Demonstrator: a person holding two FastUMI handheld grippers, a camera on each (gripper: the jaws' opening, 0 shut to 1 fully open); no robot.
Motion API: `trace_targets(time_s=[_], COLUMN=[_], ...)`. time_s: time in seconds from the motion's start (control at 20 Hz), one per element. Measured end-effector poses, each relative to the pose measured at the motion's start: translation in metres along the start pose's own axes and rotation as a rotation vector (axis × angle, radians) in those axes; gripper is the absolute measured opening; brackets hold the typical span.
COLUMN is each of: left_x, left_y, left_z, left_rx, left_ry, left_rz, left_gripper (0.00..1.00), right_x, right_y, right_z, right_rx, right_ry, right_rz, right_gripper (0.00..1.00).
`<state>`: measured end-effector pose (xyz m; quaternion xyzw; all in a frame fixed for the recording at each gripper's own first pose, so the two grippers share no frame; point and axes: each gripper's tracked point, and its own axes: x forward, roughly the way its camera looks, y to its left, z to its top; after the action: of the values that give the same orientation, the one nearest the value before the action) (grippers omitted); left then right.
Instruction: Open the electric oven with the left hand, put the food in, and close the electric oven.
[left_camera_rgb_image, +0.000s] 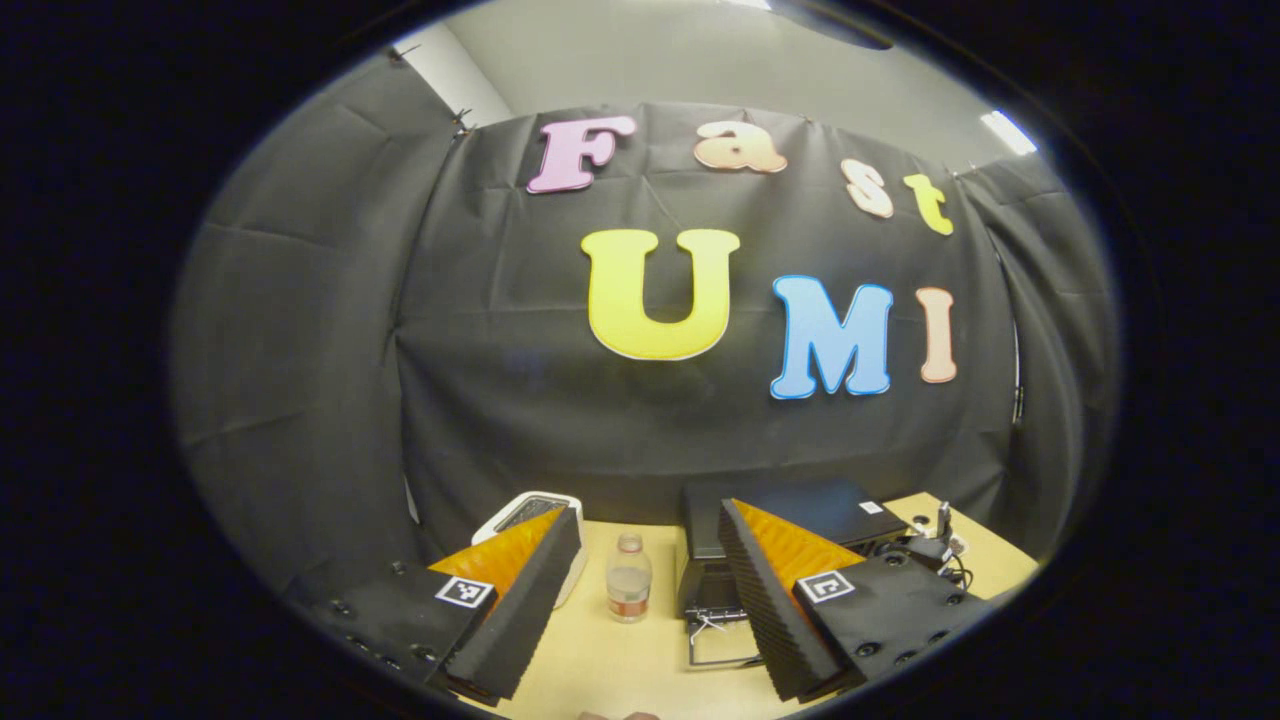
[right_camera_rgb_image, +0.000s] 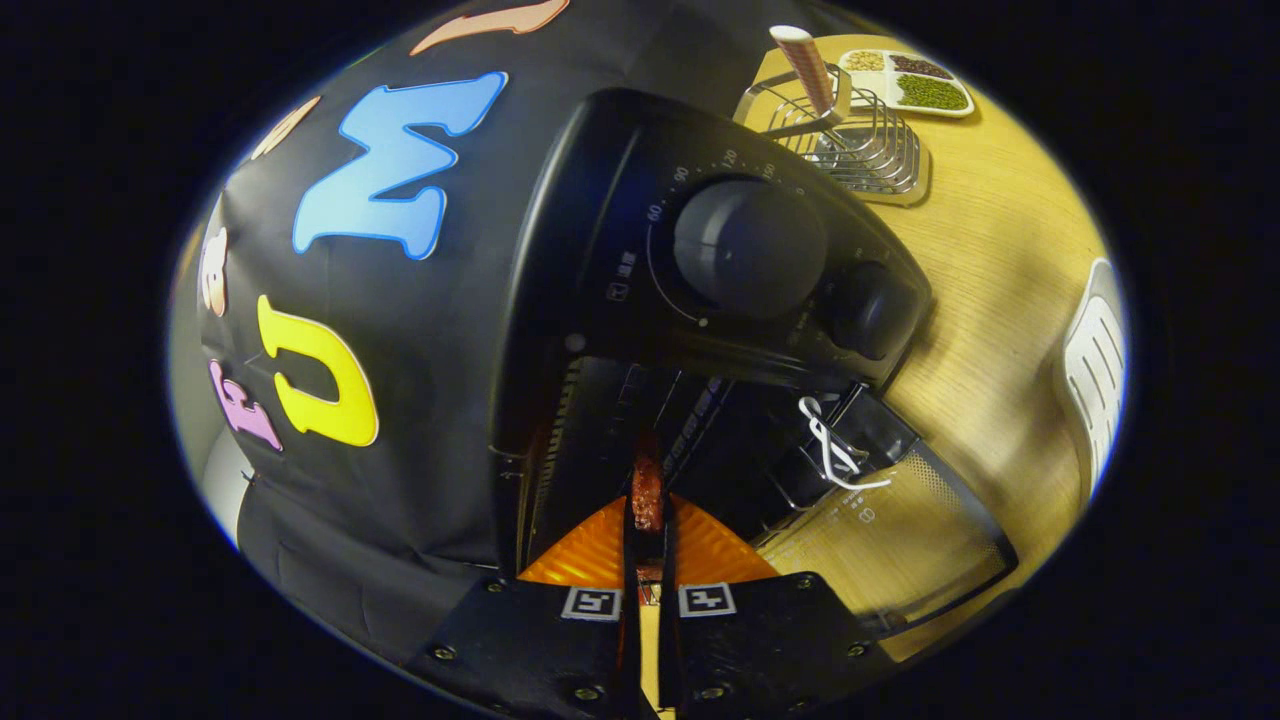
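From the left gripper view, the left gripper (left_camera_rgb_image: 648, 585) hangs above the pale wooden table (left_camera_rgb_image: 620, 660) with its two fingers spread wide apart, gripping nothing. Between them, farther off, stands a small clear plastic bottle with a red label (left_camera_rgb_image: 629, 580). Behind the left finger sits a white appliance with a dark top (left_camera_rgb_image: 530, 515). To the right is the black electric oven (left_camera_rgb_image: 790, 505), its glass door (left_camera_rgb_image: 722, 640) dropped open toward the table, a white string tied on the handle.

The right gripper view is rolled sideways. Here the right gripper (right_camera_rgb_image: 648, 520) has its fingers pressed close together, pinching a thin reddish-brown piece of food (right_camera_rgb_image: 647, 495) that stands edgewise between them. The food is right at the mouth of the oven's dark cavity, just under the control panel with its big round black dial (right_camera_rgb_image: 750, 245) and a smaller knob (right_camera_rgb_image: 868, 308) beside it. The open door lies to the right of the gripper, string loop (right_camera_rgb_image: 828, 440) on its handle. Farther along the table sit a wire rack (right_camera_rgb_image: 860, 140) holding a striped roll, and beyond it a white divided tray of beans (right_camera_rgb_image: 905, 85). A white slatted object (right_camera_rgb_image: 1095, 370) is at the table's edge.
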<state>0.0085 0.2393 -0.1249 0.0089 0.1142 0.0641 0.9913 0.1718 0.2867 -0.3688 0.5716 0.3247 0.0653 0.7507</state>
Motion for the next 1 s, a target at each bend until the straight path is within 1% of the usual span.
trace_targets(time_s=[0.1,0.15,0.2,0.25,0.3,0.35,0.4,0.45,0.5,0.55,0.6,0.65,0.7,0.8,0.85,0.95,1.0], left_x=[0.000,0.000,0.001,0.001,0.002,0.004,0.005,0.008,0.009,0.011,0.012,0.012,0.013,0.014,0.015,0.018,0.019], left_y=[0.003,0.004,0.005,0.006,0.007,0.006,0.003,0.000,-0.003,-0.007,-0.012,-0.016,-0.020,-0.033,-0.039,-0.051,-0.057], left_z=[0.000,-0.001,-0.003,-0.006,-0.007,-0.006,-0.005,-0.005,-0.003,-0.002,-0.002,-0.002,-0.003,-0.002,-0.003,-0.005,-0.005], left_rx=[-0.009,-0.012,-0.012,-0.011,-0.008,-0.011,-0.017,-0.021,-0.024,-0.025,-0.025,-0.024,-0.022,-0.021,-0.021,-0.018,-0.017], left_ry=[0.002,0.002,0.005,0.008,0.008,0.007,0.005,0.003,-0.001,-0.004,-0.004,-0.004,-0.005,-0.007,-0.005,-0.004,-0.003], left_rz=[0.009,0.011,0.013,0.017,0.024,0.022,0.019,0.016,0.012,0.005,0.000,-0.008,-0.015,-0.033,-0.042,-0.059,-0.068], left_gripper=[0.95,0.98,0.94,0.95,0.98,0.95,0.99,0.94,0.94,0.98,0.98,0.95,0.94,0.95,0.94,0.95,0.99], right_x=[0.006,0.012,0.008,0.006,0.004,0.003,0.001,0.000,-0.003,-0.006,-0.008,-0.013,-0.018,-0.033,-0.043,-0.070,-0.084], right_y=[-0.003,-0.007,-0.015,-0.023,-0.023,-0.026,-0.029,-0.026,-0.022,-0.019,-0.020,-0.017,-0.020,-0.022,-0.023,-0.019,-0.015], right_z=[0.005,0.005,0.008,0.012,0.013,0.015,0.016,0.016,0.018,0.016,0.015,0.014,0.014,0.018,0.023,0.031,0.034], right_rx=[0.033,0.021,-0.009,-0.041,-0.066,-0.091,-0.121,-0.142,-0.163,-0.198,-0.254,-0.309,-0.377,-0.518,-0.600,-0.738,-0.798], right_ry=[-0.020,-0.025,-0.034,-0.035,-0.041,-0.037,-0.028,-0.020,-0.006,0.006,0.013,0.019,0.023,0.015,0.000,-0.032,-0.052], right_rz=[-0.015,-0.039,-0.081,-0.127,-0.137,-0.161,-0.173,-0.169,-0.157,-0.163,-0.176,-0.183,-0.222,-0.255,-0.281,-0.304,-0.306], right_gripper=[0.10,0.10,0.12,0.17,0.21,0.25,0.28,0.36,0.40,0.56,0.64,0.71,0.76,0.96,0.96,0.96,0.96])
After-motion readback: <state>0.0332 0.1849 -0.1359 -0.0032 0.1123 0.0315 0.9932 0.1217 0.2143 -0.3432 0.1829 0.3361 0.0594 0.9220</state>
